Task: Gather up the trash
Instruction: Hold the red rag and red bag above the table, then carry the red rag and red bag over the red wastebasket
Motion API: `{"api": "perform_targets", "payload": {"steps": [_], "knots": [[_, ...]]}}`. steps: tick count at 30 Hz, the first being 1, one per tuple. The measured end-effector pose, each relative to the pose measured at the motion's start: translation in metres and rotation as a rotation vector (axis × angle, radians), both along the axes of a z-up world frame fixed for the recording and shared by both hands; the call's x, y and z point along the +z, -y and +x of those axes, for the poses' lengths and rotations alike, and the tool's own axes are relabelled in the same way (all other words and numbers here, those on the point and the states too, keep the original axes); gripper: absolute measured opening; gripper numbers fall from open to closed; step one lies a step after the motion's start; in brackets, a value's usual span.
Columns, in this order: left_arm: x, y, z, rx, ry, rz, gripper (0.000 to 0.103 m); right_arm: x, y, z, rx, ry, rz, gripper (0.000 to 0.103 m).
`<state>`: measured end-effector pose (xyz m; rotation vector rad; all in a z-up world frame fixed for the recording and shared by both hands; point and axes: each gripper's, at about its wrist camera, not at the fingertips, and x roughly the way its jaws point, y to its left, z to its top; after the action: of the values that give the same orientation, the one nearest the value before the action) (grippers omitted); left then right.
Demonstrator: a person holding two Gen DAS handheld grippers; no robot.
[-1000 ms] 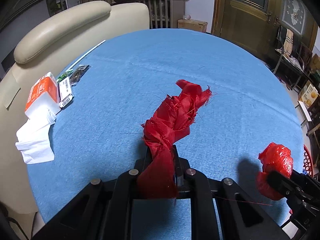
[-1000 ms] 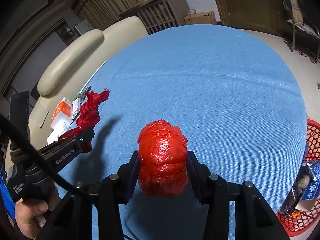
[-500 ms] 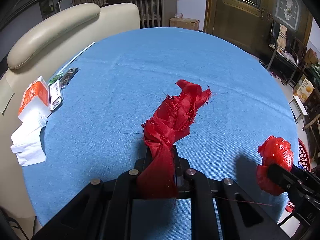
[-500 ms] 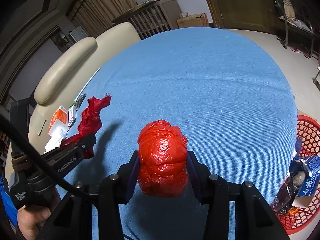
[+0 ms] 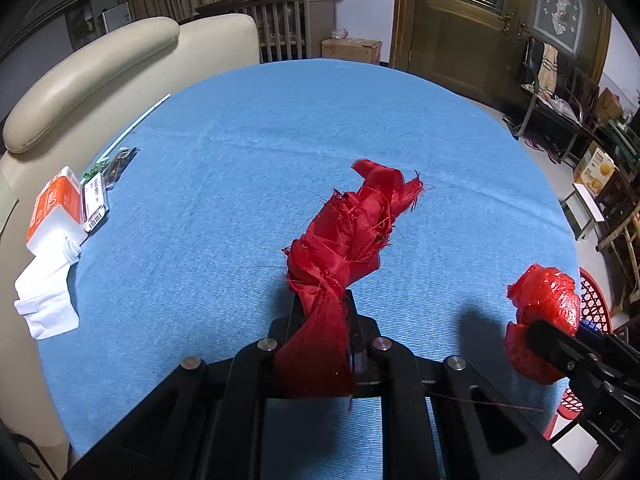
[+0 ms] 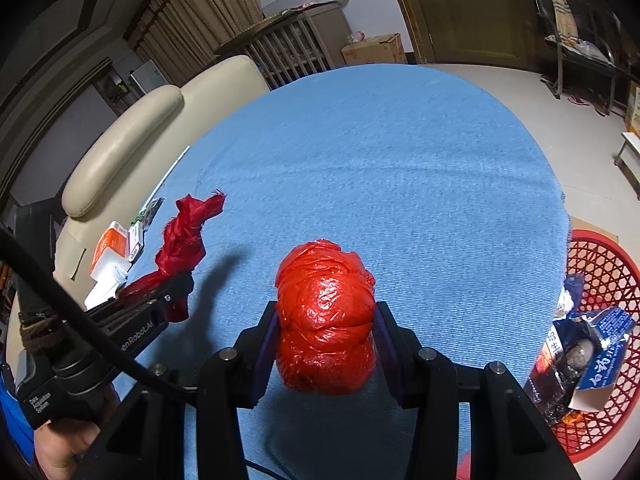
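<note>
Far to the left of the left gripper (image 5: pixel 320 312), a white tissue pack with an orange top (image 5: pixel 54 216) lies at the edge of the blue tablecloth (image 5: pixel 240 184), against a cream sofa (image 5: pixel 92 68). The left gripper is clenched on a twisted strip of frayed red cloth (image 5: pixel 344 240), which rises from between its fingers above the cloth-covered table. To its right, the right gripper (image 6: pixel 326 334) grasps a crumpled red plastic bag (image 6: pixel 326 320) pinched between both pads, lifted clear of the table. Further right, below the table edge, a red mesh basket (image 6: pixel 604 276) sits on the floor, holding a blue carton (image 6: pixel 600 344) and other scraps.
</note>
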<state>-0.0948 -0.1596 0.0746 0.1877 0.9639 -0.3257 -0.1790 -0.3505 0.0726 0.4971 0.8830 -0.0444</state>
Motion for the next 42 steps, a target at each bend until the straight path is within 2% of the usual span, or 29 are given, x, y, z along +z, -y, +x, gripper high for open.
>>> {"api": "perform_targets", "payload": {"steps": [13,26,34,42], "knots": [[0.002,0.004,-0.006,-0.030,-0.001,-0.032,0.016,0.010,-0.013,-0.004,-0.019,-0.002,-0.043,0.049],[0.002,0.007,-0.007,-0.058,0.006,-0.029,0.016,0.015,-0.009,-0.016,-0.060,-0.001,-0.057,0.049],[0.005,0.027,-0.016,-0.110,0.014,-0.021,0.016,0.015,0.016,-0.037,-0.122,0.000,-0.056,0.049],[0.007,0.067,-0.041,-0.224,0.021,-0.013,0.016,0.012,0.063,-0.075,-0.247,-0.017,-0.063,0.049]]}}
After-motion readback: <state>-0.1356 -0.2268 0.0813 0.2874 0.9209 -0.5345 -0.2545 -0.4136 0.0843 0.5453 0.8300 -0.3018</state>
